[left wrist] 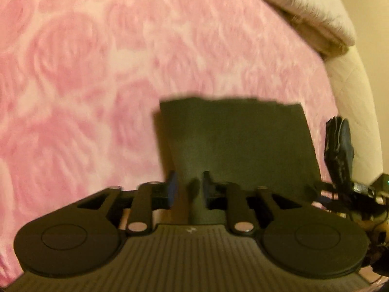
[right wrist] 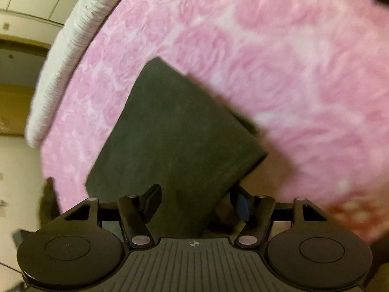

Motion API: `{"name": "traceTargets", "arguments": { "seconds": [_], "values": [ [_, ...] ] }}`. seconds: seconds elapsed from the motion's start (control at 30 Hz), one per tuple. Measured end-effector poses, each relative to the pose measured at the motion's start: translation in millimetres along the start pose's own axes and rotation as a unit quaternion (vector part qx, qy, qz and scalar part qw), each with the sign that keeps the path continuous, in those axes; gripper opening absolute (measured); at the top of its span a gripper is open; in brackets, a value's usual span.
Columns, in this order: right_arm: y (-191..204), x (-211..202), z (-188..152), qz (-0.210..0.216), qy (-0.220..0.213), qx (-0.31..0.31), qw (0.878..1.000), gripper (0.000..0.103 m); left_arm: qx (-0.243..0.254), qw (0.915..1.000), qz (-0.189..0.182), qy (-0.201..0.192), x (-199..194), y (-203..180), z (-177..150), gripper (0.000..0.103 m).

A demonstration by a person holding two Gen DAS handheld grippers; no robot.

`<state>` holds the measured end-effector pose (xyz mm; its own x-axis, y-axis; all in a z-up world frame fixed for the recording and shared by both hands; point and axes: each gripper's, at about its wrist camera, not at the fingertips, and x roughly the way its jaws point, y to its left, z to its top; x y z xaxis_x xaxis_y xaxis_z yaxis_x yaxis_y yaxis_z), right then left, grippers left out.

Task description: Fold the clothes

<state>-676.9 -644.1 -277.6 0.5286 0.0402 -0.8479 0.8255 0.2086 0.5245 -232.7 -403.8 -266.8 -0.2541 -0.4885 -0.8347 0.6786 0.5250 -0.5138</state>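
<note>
A dark green folded cloth (left wrist: 233, 136) is lying flat as a neat rectangle on a bed covered by a pink rose-patterned blanket (left wrist: 97, 73). A cream fringed blanket (left wrist: 304, 7) is running along the bed's far edge. The left gripper (left wrist: 188, 187) is hovering above the near edge of the cloth, its blue-padded jaws standing a little apart with nothing pinched between them. In the right wrist view the same cloth (right wrist: 175, 133) is sitting at an angle, and the right gripper (right wrist: 197, 203) is hanging over its near corner with jaws wide apart, not pressing on the fabric. Both views are blurred.
</note>
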Motion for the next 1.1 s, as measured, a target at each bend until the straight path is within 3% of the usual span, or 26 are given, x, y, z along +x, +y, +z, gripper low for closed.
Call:
{"name": "traceTargets", "arguments": {
  "seconds": [0.13, 0.2, 0.33, 0.37, 0.4, 0.43, 0.47, 0.57, 0.63, 0.77, 1.0, 1.1],
  "values": [
    [26, -28, 14, -0.064, -0.069, -0.082, 0.992, 0.072, 0.020, 0.9994, -0.008, -0.028, 8, -3, 29, 0.040],
    [38, -24, 34, -0.061, -0.092, -0.115, 0.987, 0.075, 0.036, 0.9991, -0.001, -0.023, 21, -9, 43, 0.045],
    [55, 31, 74, -0.022, -0.051, -0.184, 0.981, 0.076, 0.046, 0.9988, 0.017, -0.004, 41, -9, 48, 0.050],
    [57, 48, 83, -0.014, -0.031, -0.198, 0.980, 0.076, 0.047, 0.9987, 0.020, -0.002, 44, -8, 48, 0.049],
    [57, 63, 91, -0.005, -0.014, -0.207, 0.978, 0.075, 0.047, 0.9986, 0.024, 0.000, 47, -6, 48, 0.042],
    [54, 73, 96, 0.006, 0.001, -0.208, 0.978, 0.069, 0.047, 0.9985, 0.028, 0.002, 50, -5, 47, 0.038],
    [52, 82, 101, 0.017, 0.015, -0.209, 0.978, 0.040, 0.046, 0.9986, 0.028, 0.001, 49, -4, 46, 0.034],
    [74, 87, 100, 0.018, 0.027, -0.244, 0.969, 0.018, 0.036, 0.9988, 0.029, -0.015, 32, -1, 40, 0.022],
    [82, 75, 98, 0.051, 0.034, -0.248, 0.967, 0.009, 0.027, 0.9990, 0.027, -0.024, 27, 0, 37, 0.020],
    [90, 73, 108, 0.105, 0.058, -0.257, 0.959, 0.009, 0.008, 0.9989, 0.029, -0.036, 23, 1, 31, 0.018],
    [66, 122, 137, 0.106, 0.107, -0.263, 0.953, 0.012, -0.003, 0.9979, 0.059, -0.027, 36, 5, 33, 0.019],
    [64, 118, 139, 0.096, 0.106, -0.263, 0.954, 0.032, 0.002, 0.9977, 0.065, -0.019, 36, 5, 35, 0.022]
  ]
}}
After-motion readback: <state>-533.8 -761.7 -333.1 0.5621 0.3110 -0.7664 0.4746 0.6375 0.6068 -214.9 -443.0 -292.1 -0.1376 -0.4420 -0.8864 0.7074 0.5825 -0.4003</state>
